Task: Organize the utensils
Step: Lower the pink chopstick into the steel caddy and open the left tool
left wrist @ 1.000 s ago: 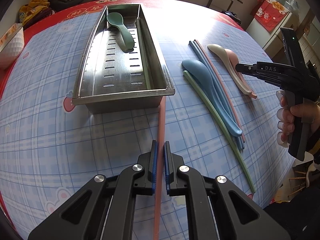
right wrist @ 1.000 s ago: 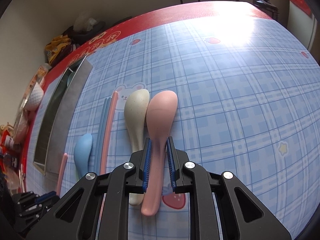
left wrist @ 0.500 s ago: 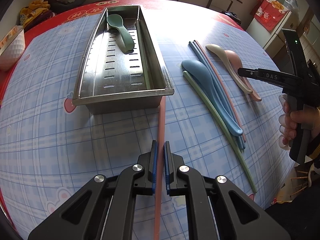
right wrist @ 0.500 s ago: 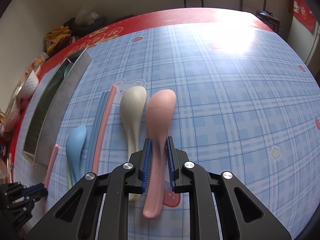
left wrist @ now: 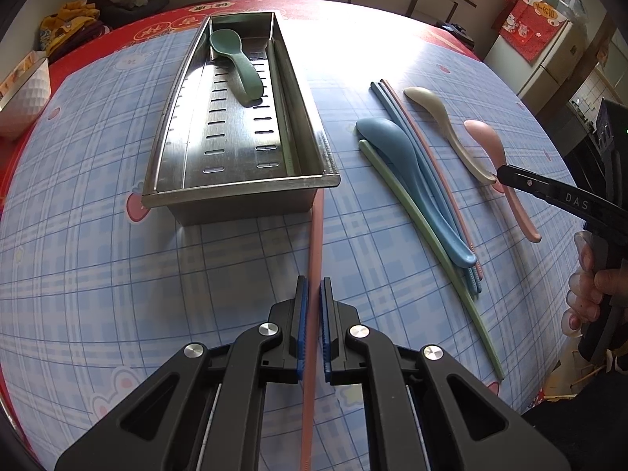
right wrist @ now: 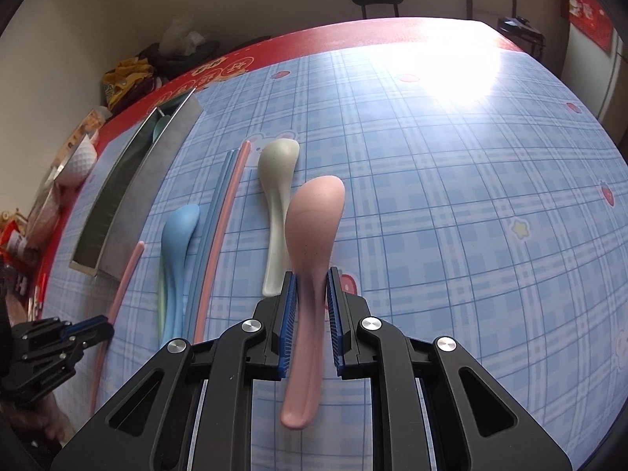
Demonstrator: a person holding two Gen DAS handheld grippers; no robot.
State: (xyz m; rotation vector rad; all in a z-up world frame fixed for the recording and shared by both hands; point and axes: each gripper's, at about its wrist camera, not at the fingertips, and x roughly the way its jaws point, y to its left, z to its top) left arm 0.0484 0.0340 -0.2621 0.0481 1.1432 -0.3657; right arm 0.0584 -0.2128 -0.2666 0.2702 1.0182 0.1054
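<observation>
Fingers of my left gripper [left wrist: 313, 294] pinch a pink chopstick [left wrist: 314, 243], its tip touching the steel tray [left wrist: 235, 192] straight ahead. My right gripper [right wrist: 310, 286] has its fingers closed on a pink spoon [right wrist: 312, 235], a beige spoon [right wrist: 276, 204] just left on the counter [right wrist: 451, 204].

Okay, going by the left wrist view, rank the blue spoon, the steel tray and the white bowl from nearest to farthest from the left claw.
From the left claw:
1. Steel tray, just ahead, slightly left.
2. Blue spoon, ahead to the right; close to the tray's near wall in range, so hard to separate.
3. White bowl, far left edge.
</observation>
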